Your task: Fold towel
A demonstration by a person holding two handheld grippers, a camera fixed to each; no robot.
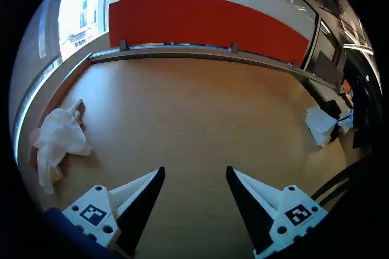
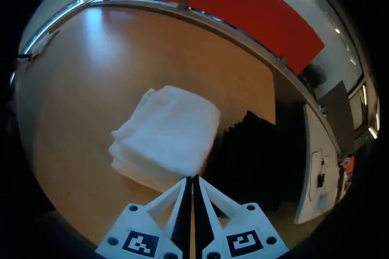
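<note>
Wooden table (image 1: 194, 113), folded towel (image 2: 167, 135) at clenched right hand-held gripper (image 2: 193, 179), perhaps touching, left hand-held gripper (image 1: 194, 174) released

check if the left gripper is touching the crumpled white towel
Apart. In the left gripper view, bare table lies between the open left gripper and the crumpled white towel.

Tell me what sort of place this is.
Probably an open-plan office: a long wooden desk backed by a red divider panel, a big window onto buildings, and a neighbouring desk with a cable on it.
</note>
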